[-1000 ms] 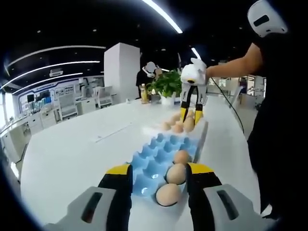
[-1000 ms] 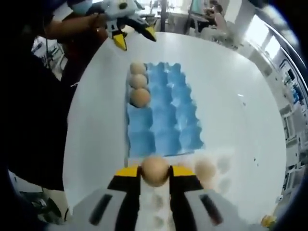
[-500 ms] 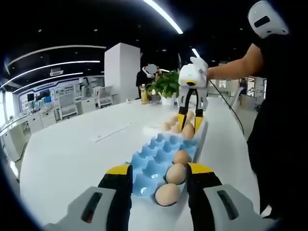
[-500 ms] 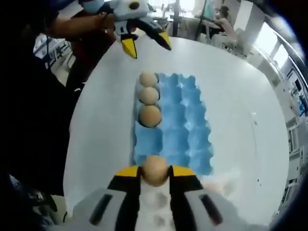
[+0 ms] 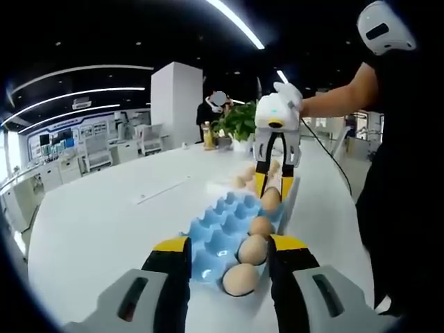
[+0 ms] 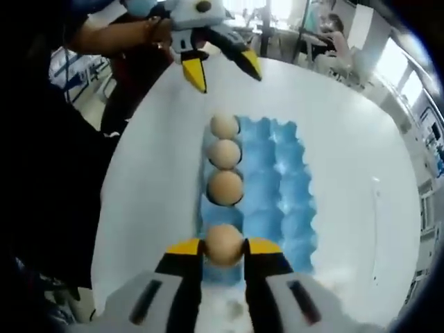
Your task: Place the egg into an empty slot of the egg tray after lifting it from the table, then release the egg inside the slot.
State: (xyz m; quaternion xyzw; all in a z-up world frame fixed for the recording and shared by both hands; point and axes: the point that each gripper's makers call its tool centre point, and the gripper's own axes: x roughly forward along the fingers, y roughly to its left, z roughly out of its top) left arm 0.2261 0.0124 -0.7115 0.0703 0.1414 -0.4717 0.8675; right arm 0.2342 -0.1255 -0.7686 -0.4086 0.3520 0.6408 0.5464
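In the left gripper view, your left gripper (image 5: 225, 253) hangs released at the near end of the blue egg tray (image 5: 220, 236), its jaws apart and holding nothing. Three seated eggs (image 5: 254, 248) run along the tray's right-hand edge. At the far end the right gripper (image 5: 272, 186) carries the egg (image 5: 270, 199) clenched between its tips, low over the far corner of that edge row. More loose eggs (image 5: 244, 177) lie on the white table (image 5: 97, 222) beyond the tray.

In the right gripper view, the egg (image 6: 223, 245) sits pinched between your right gripper (image 6: 223, 248) tips, over the tray's (image 6: 288, 180) near edge, in line with the row of three. The slot just below looks empty. Lower straight down until the shell rests in the cup, then ease the jaws apart slowly; don't drag sideways into the neighbouring egg. The egg's long axis seems to run along the jaws, but which end leads I cannot tell.
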